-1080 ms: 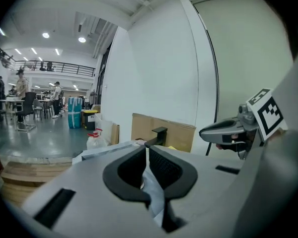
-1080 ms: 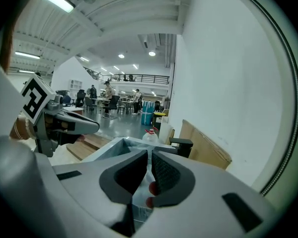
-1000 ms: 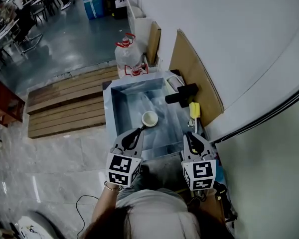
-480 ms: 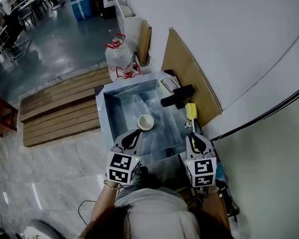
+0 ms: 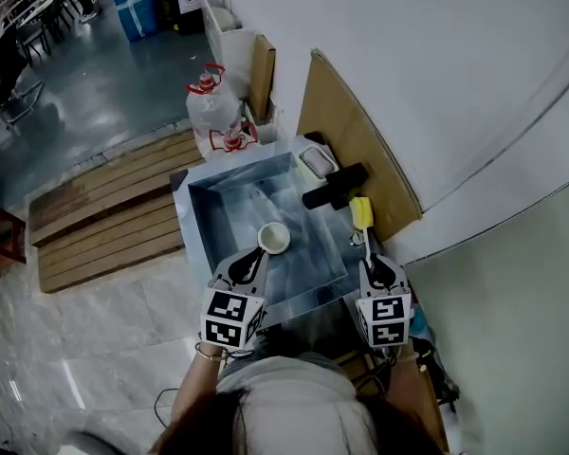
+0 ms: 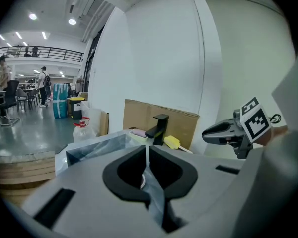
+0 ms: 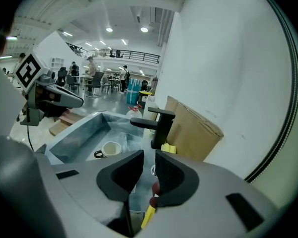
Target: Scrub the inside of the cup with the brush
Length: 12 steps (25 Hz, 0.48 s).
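A cream cup (image 5: 273, 238) with a dark handle stands in the steel sink (image 5: 202, 209); the right gripper view shows the cup (image 7: 111, 148) upright. A yellow brush (image 5: 361, 210) lies on the counter beside the black faucet (image 5: 334, 187). My left gripper (image 5: 254, 256) hangs over the sink's front rim just short of the cup, its jaws (image 6: 147, 150) together and empty. My right gripper (image 5: 371, 260) hovers over the counter near the brush (image 7: 169, 148). Its jaws (image 7: 149, 157) have just been opening, and nothing sits between them. A yellow strip shows under them.
Brown cardboard (image 5: 353, 140) leans on the white wall behind the faucet (image 7: 161, 125). Water jugs (image 5: 211, 112) stand beyond the sink's far end, and wooden pallets (image 5: 104, 211) lie on the floor to its left. A pink bar (image 5: 314, 162) rests at the sink's back corner.
Both grippers have sunk and come closer to the sink. The cup now sits right beyond the left gripper's tips, and the right gripper's tips lie nearer the brush.
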Each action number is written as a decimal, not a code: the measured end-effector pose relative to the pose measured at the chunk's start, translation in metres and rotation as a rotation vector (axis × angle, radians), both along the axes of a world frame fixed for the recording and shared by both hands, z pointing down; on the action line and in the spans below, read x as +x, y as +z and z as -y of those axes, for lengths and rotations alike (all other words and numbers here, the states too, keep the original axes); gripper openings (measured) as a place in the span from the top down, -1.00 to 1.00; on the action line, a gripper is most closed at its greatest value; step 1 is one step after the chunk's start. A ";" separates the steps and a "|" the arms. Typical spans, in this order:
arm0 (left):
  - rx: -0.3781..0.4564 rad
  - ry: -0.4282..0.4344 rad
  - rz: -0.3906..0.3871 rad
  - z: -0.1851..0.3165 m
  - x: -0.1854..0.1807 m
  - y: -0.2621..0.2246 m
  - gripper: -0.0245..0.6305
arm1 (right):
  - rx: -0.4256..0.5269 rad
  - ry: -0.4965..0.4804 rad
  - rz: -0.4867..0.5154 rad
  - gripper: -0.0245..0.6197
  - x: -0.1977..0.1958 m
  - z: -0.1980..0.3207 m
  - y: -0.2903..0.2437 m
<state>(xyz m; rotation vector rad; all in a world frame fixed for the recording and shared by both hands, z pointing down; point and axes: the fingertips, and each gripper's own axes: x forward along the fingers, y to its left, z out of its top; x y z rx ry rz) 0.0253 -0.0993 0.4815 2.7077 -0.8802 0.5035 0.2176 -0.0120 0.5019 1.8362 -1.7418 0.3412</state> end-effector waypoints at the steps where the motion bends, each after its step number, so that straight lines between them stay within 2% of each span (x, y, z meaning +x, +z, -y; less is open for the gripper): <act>1: -0.003 0.004 0.001 0.002 0.000 0.001 0.89 | -0.009 0.010 -0.003 0.68 0.003 0.001 0.004; 12: -0.046 0.049 0.006 0.019 -0.001 0.017 0.89 | -0.102 0.121 0.007 0.55 0.018 0.011 0.044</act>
